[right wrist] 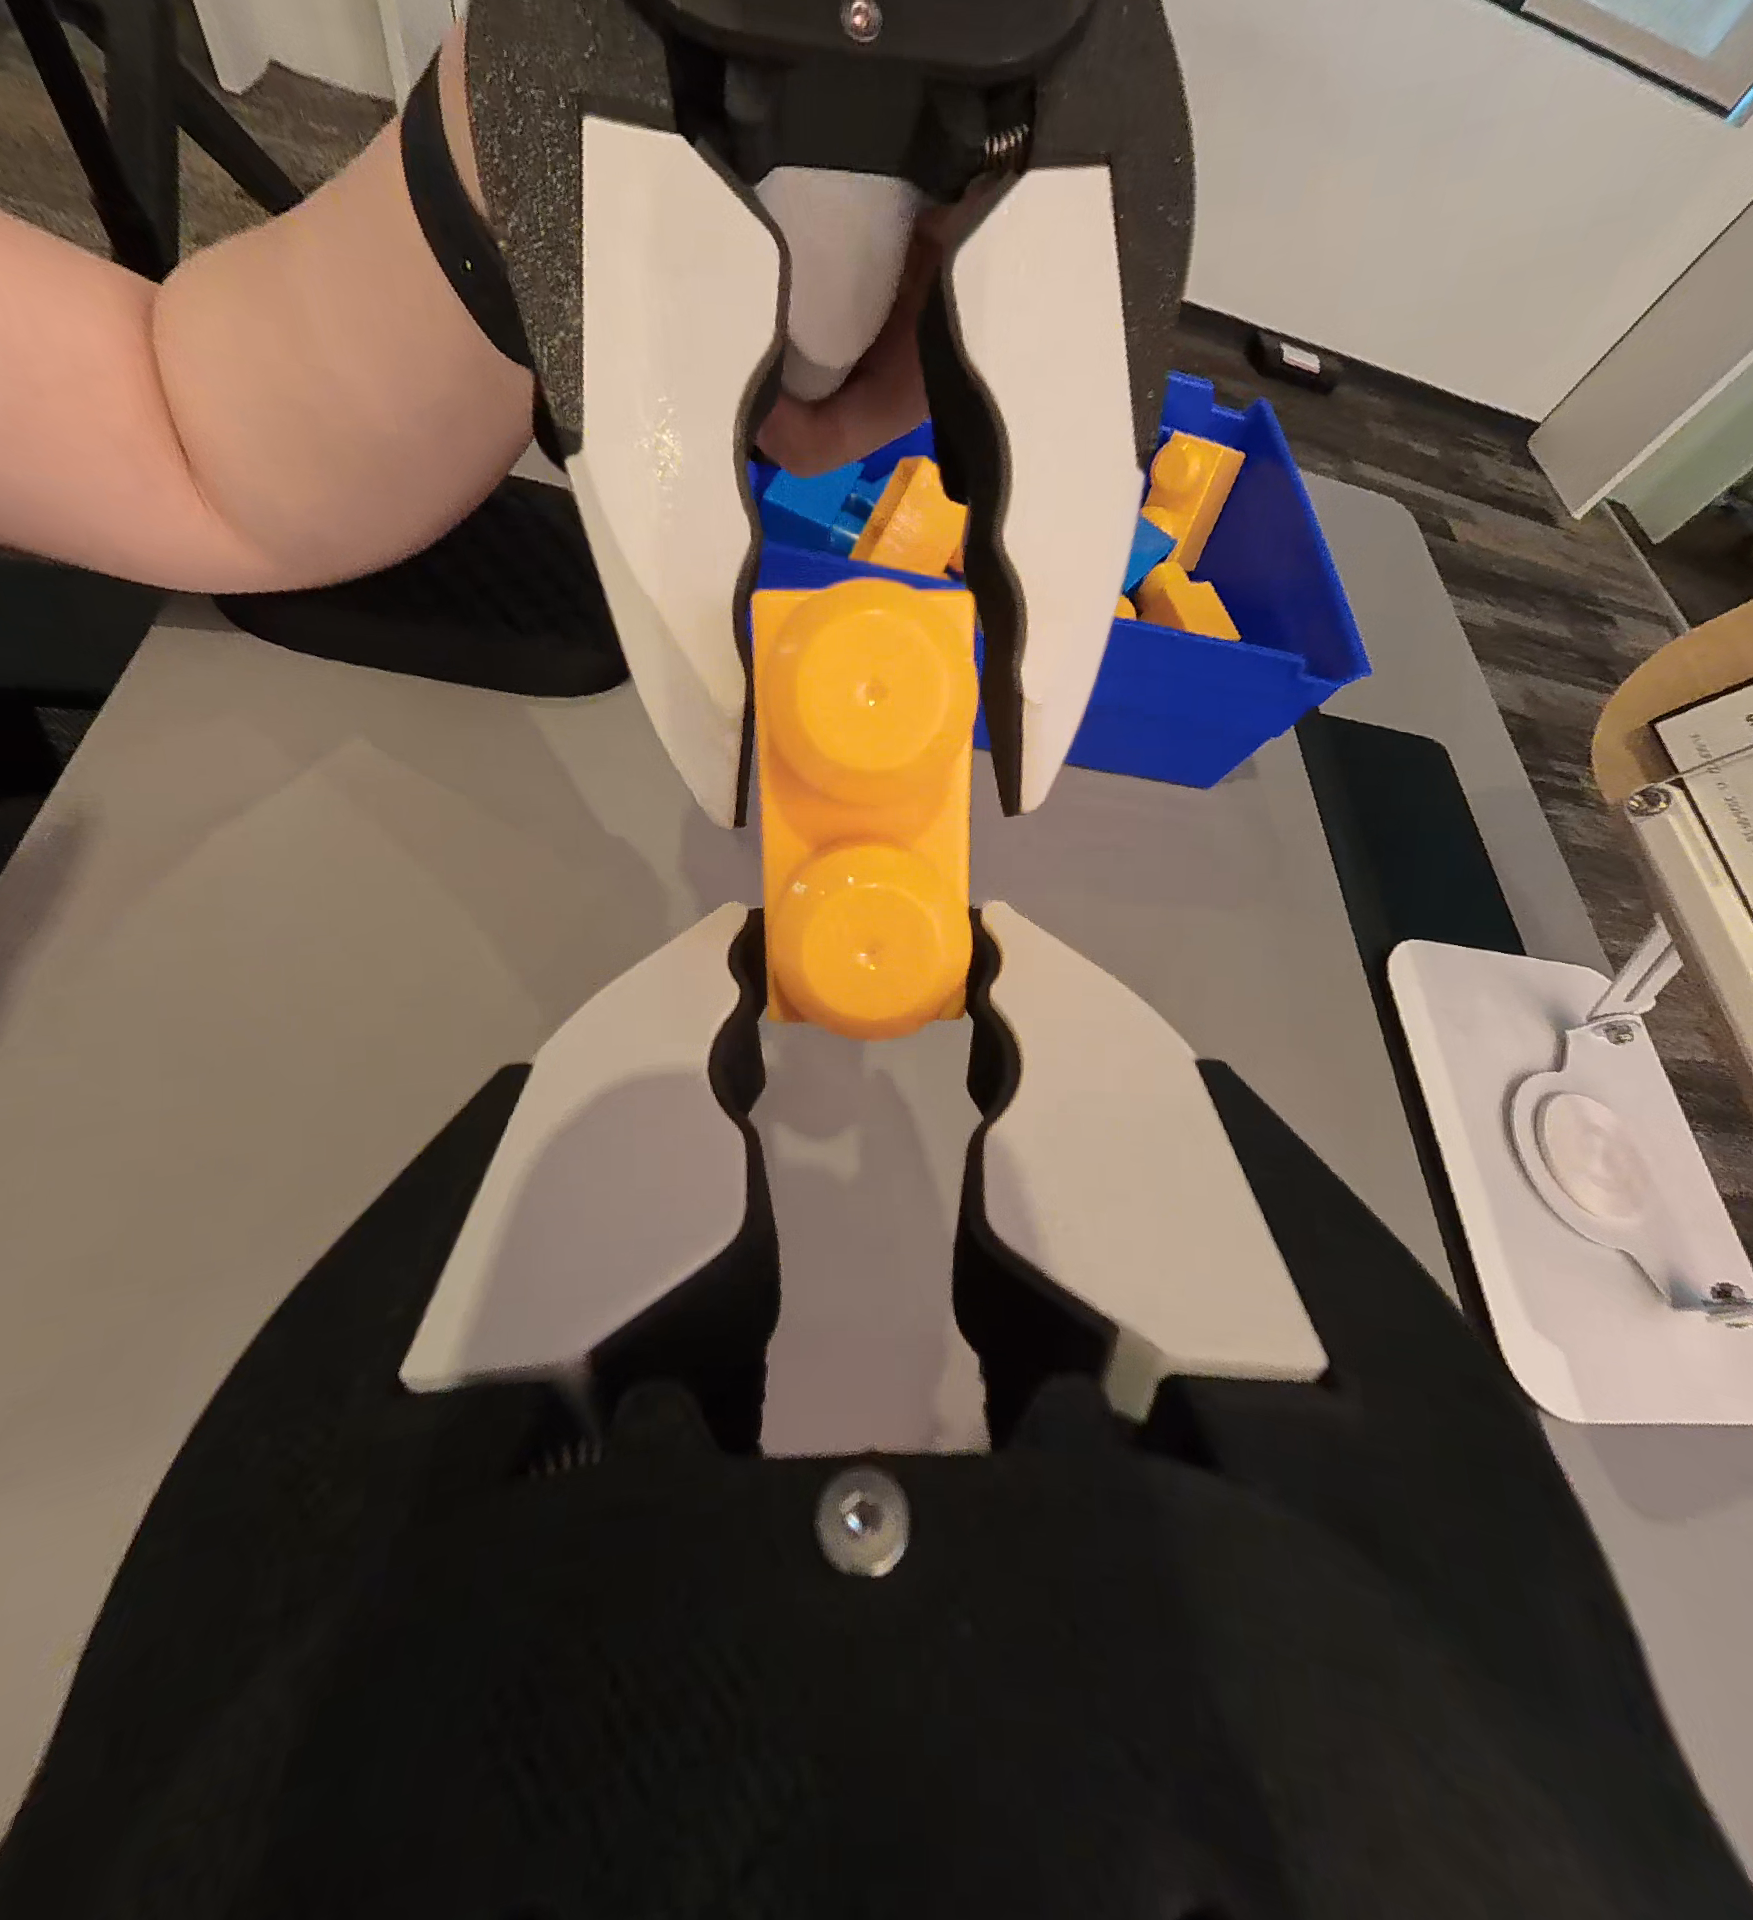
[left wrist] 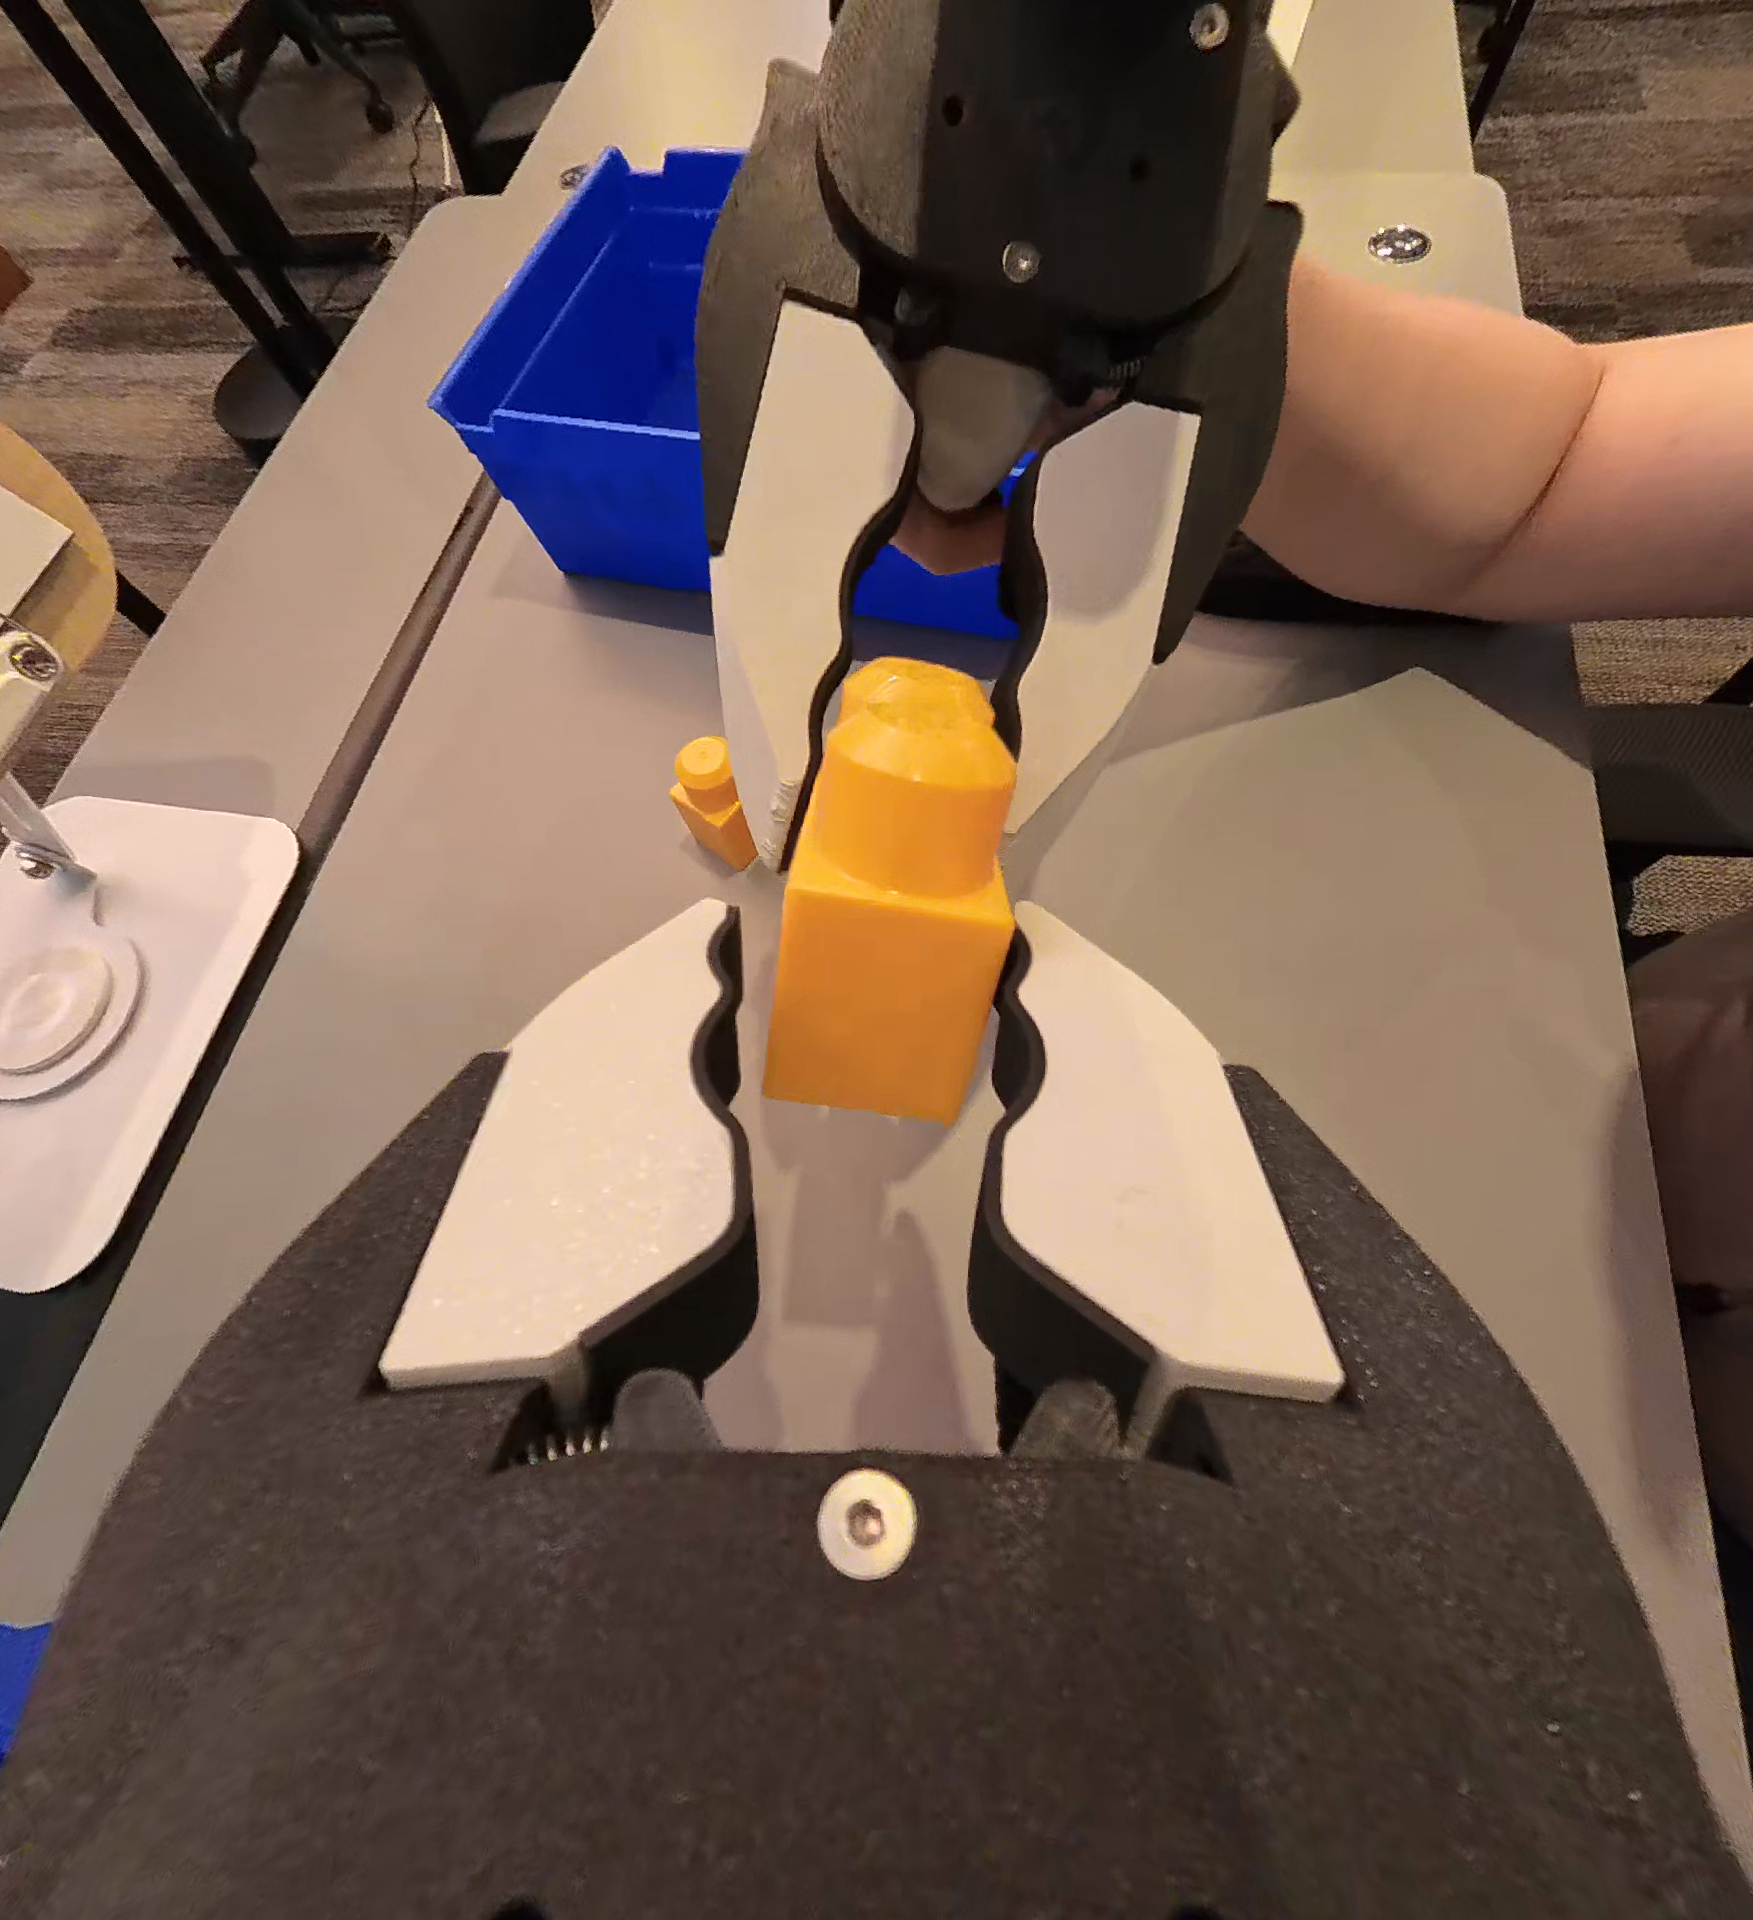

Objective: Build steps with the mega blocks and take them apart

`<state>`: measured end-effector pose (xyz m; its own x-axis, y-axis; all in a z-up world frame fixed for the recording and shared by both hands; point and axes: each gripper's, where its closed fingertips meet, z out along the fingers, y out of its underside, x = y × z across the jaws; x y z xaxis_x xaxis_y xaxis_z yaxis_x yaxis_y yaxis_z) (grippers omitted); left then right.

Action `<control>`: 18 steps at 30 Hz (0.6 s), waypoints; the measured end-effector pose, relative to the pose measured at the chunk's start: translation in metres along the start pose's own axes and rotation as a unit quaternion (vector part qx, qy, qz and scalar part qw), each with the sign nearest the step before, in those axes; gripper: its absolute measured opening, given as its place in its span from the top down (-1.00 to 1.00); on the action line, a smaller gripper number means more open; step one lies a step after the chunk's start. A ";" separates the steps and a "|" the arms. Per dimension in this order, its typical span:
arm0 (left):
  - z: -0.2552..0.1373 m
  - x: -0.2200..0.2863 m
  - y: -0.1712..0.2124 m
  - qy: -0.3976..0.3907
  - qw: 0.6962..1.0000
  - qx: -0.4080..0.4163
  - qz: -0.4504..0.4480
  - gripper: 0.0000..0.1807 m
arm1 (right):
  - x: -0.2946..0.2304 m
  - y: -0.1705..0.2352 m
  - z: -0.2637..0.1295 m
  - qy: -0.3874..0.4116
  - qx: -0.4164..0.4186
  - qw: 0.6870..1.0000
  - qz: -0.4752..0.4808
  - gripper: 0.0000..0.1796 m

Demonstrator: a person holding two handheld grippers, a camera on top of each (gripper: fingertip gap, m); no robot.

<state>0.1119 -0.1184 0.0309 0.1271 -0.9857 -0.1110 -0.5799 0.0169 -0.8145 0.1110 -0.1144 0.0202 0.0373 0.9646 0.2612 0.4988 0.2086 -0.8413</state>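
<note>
Orange two-stud block (right wrist: pixel 867 821) upright on grey table (left wrist: pixel 436 935), clamped at both ends: left gripper (left wrist: pixel 870 935) grasps the near end, right gripper (right wrist: pixel 867 940) the other. Small orange block (left wrist: pixel 711 800) just beside. Blue bin (right wrist: pixel 1256 644) of blocks behind.

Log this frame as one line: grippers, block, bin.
left gripper: shut on orange two-stud block | right gripper: shut on same block, opposite end | small orange block: loose on table | blue bin: holds blocks
</note>
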 end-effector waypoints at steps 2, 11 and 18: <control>0.002 0.001 0.001 0.001 1.000 -0.005 0.000 0.50 | 0.000 0.000 -0.001 0.002 -0.004 1.000 -0.004 0.59; 0.008 -0.002 0.000 -0.009 1.000 -0.009 0.004 0.57 | 0.006 0.002 -0.006 0.024 -0.013 1.000 -0.012 0.58; -0.026 -0.027 -0.008 -0.063 0.997 0.036 -0.011 0.58 | 0.040 0.008 -0.041 0.112 -0.007 0.994 -0.004 0.39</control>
<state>0.0922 -0.0966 0.0558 0.2413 -0.9572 -0.1600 -0.5167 0.0128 -0.8561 0.1517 -0.0804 0.0436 0.2245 0.9027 0.3671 0.5116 0.2114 -0.8328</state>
